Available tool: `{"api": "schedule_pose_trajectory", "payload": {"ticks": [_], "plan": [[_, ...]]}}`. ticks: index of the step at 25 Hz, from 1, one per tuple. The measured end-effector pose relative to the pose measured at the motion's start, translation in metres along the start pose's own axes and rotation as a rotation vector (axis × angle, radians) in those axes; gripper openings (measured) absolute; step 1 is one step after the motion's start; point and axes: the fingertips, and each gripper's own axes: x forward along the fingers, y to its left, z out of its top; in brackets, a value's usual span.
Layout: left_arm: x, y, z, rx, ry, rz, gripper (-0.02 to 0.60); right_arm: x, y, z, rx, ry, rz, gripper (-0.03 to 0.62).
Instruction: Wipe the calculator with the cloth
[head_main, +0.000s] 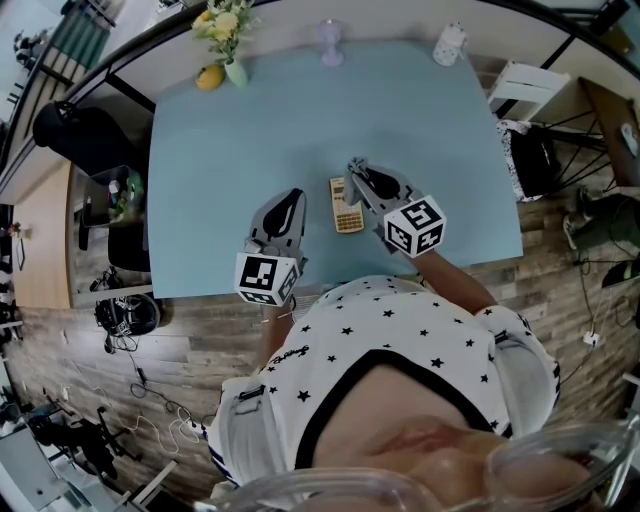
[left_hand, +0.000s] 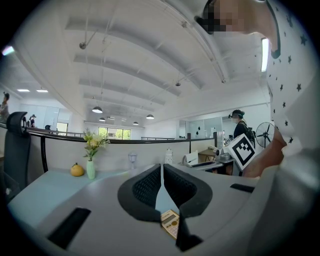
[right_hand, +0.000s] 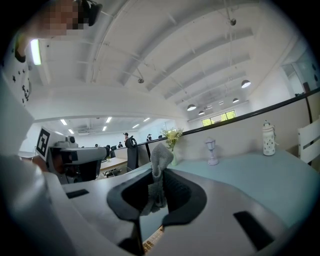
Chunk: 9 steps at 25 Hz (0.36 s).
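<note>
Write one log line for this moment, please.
left tongs: shut, empty | right tongs: shut on cloth | calculator: on table, beside right tongs

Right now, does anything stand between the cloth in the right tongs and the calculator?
Nothing visible does. The right tongs grip the cloth close by the calculator, with only bare table around it.

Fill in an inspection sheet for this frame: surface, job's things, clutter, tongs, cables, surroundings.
Surface: light blue table.
Job's things: calculator lies flat near the front edge; cloth hangs in the right tongs.
Clutter: flower vase, yellow fruit, small lamp, white jar, all along the far edge.
Tongs: left tongs shut, empty; right tongs shut on the cloth.
Cables: loose cables on the floor, left.
Surroundings: office chair, wooden floor.
</note>
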Motion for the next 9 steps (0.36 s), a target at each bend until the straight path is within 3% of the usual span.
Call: {"api": "schedule_pose_trajectory", "payload": {"ticks": [9], "plan": [[0.0013,-0.0015,-0.0007,0.001,0.004,-0.001,0.040,-0.0011,0.0007,0.0029,0.004,-0.009,0.008,0.049]]}}
